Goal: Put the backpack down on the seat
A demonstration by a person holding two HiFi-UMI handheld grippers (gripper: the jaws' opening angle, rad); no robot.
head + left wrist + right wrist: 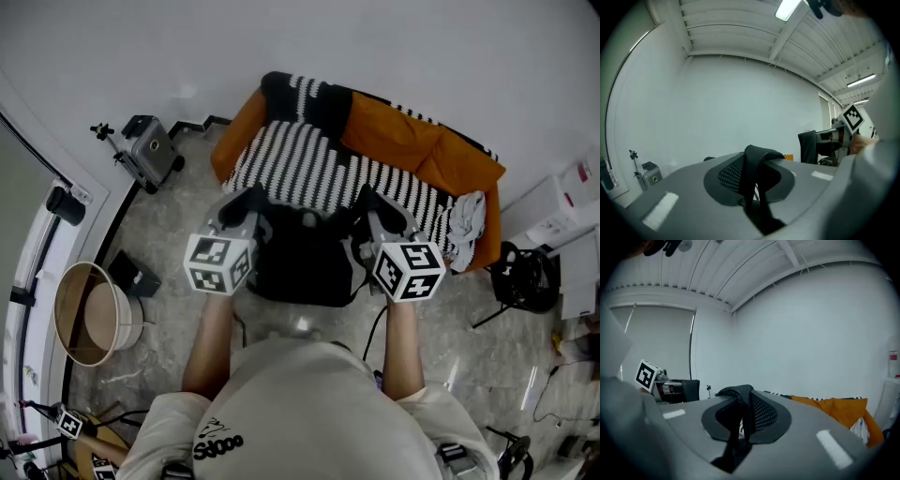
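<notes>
Your left gripper (242, 211) is clenched on a black strap (752, 187). In the left gripper view the strap comes up between the two grey jaws and folds over at the top. The jaws are pressed on it from both sides.

Your right gripper (380, 214) is clenched on another black strap (739, 420) in the same way. In the right gripper view the strap loops over the top of the jaws, with black mesh on one side.

The black backpack (305, 258) hangs between your two grippers, right in front of you. Both grippers point almost level, toward the sofa (469, 164). In the head view the top of the backpack covers the front edge of the seat. You cannot tell from here if the bag touches the seat.

The seat has a black and white striped blanket (319, 169) over it. Orange cushions (394, 131) lean on the back of the sofa. A crumpled white cloth (464, 223) lies at the right end of the seat.

On the floor to your left stands a round bin (89, 314). Farther off, near the wall, there is a small grey case (152, 150).
</notes>
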